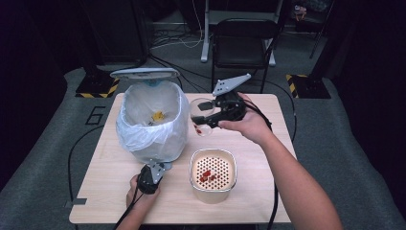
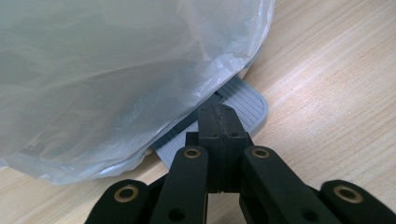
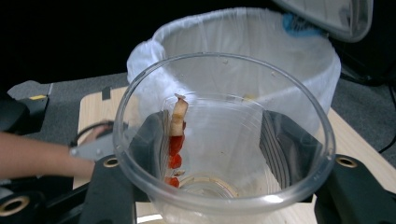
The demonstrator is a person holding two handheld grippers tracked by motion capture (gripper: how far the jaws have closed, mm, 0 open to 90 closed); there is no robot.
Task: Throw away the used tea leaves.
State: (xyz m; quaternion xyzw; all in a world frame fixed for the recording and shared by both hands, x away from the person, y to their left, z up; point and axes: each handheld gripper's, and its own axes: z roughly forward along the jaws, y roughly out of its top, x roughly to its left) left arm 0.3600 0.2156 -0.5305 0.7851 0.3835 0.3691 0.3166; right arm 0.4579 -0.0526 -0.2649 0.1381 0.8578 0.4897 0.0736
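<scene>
A pedal bin (image 1: pixel 152 120) lined with a white plastic bag stands at the table's left, its lid (image 1: pixel 144 73) raised. My left gripper (image 2: pixel 218 122) is shut and presses down on the bin's grey ribbed pedal (image 2: pixel 243 101) at its foot. My right gripper (image 1: pixel 207 120) is shut on a clear plastic cup (image 1: pixel 201 116) and holds it tilted in the air just right of the bin's rim. Red and pale food scraps (image 3: pixel 176 140) cling to the cup's inner wall. Yellow scraps (image 1: pixel 157 115) lie in the bin's bag.
A beige container with a perforated strainer insert (image 1: pixel 212 173) holding red bits stands on the wooden table (image 1: pixel 268 191) near the front middle. A black folding chair (image 1: pixel 242 40) and cables are on the floor behind the table.
</scene>
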